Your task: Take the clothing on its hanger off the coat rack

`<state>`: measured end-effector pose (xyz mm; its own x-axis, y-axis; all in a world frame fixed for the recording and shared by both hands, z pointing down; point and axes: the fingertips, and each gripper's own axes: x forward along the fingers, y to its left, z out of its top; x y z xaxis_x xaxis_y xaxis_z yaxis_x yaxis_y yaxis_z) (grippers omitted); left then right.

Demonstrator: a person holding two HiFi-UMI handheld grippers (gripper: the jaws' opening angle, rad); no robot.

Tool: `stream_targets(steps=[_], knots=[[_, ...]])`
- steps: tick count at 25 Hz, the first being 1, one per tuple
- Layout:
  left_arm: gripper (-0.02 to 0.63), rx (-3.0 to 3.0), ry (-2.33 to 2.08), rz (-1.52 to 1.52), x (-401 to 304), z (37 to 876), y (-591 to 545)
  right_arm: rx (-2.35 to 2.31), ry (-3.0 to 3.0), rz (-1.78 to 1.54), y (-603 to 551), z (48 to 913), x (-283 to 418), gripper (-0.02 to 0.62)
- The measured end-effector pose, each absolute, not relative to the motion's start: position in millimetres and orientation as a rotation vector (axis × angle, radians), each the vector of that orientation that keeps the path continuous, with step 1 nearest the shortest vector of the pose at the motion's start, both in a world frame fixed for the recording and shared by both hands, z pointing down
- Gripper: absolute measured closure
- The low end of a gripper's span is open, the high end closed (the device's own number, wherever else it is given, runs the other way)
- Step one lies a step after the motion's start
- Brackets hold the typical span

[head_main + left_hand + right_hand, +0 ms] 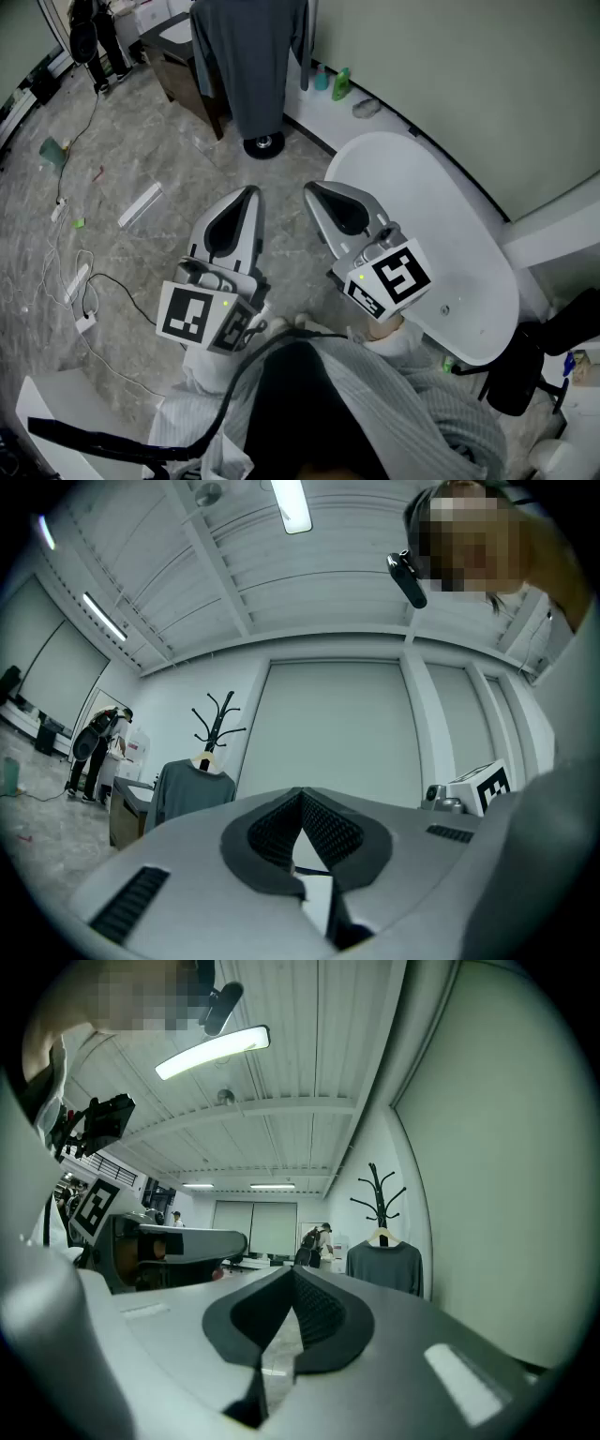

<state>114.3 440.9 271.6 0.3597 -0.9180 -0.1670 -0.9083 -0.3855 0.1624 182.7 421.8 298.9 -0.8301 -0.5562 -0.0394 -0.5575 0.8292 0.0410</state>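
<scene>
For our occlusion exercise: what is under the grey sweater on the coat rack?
Below the grey sweater only the rack's round base shows; its pole is covered by cloth.

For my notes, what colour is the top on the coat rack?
The top is dark grey; the right gripper view shows it best.

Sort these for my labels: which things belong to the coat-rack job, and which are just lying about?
Job: grey top, hanger, coat rack, left tongs, right tongs, both shut, empty.
Lying about: green bottle, white table, power strip.
</scene>
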Motion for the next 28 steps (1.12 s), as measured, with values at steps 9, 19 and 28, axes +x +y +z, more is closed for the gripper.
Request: stream_targets(steps=[9, 19, 28], knots=[[0.601, 2.522, -1.739, -0.351, 124, 278, 438, -0.852, 2.989, 0.07, 420, 303, 193, 0.594], [0.601, 2.498, -1.78, -0.326, 138, 292, 425, -0.805, 2.993, 0.05, 405, 314, 208, 0.594], [0.601, 2.473, -1.816, -0.291, 80, 308, 339, -0.804, 3.011, 0.027, 320, 337, 152, 0.594]])
